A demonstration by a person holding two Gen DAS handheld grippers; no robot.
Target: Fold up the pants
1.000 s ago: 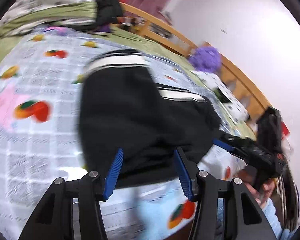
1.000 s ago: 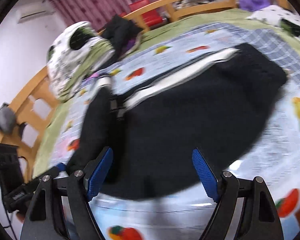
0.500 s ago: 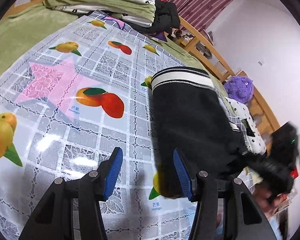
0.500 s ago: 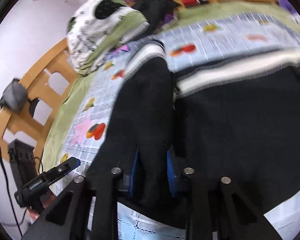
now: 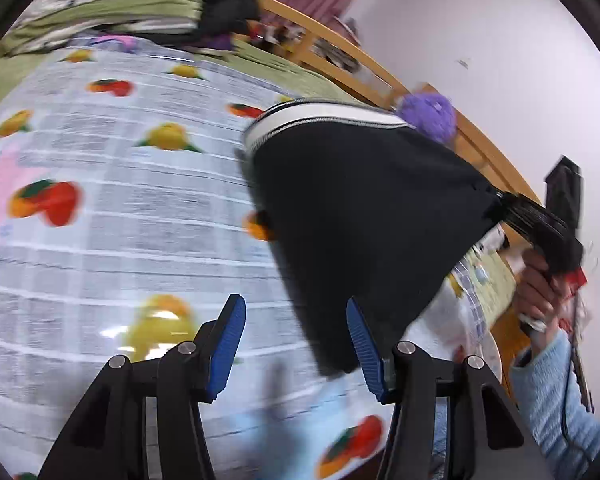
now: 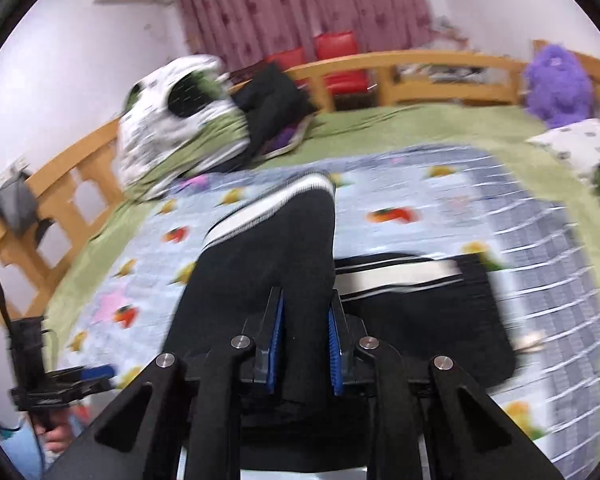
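Black pants (image 6: 268,248) with a white striped waistband lie on the fruit-print sheet (image 5: 100,208). My right gripper (image 6: 304,344) is closing, and its blue pads press on a fold of the black cloth, which rises from the bed toward the waistband. In the left wrist view the same gripper (image 5: 532,220) holds the pants (image 5: 360,208) up at their right corner, so they hang as a taut dark sheet. My left gripper (image 5: 296,344) stands open low over the sheet, its right finger close to the pants' lower edge, with nothing pinched.
A pile of green and white bedding (image 6: 180,120) and dark clothes sit at the head of the bed. A purple plush toy (image 6: 556,84) and a spotted pillow (image 6: 576,148) lie at the right. A wooden rail (image 6: 420,64) rings the bed. A light blue sleeve (image 5: 552,380) shows.
My right gripper went from wide open to shut on the black cloth and rose, lifting that part of the pants. My left gripper swung across the sheet, still open.
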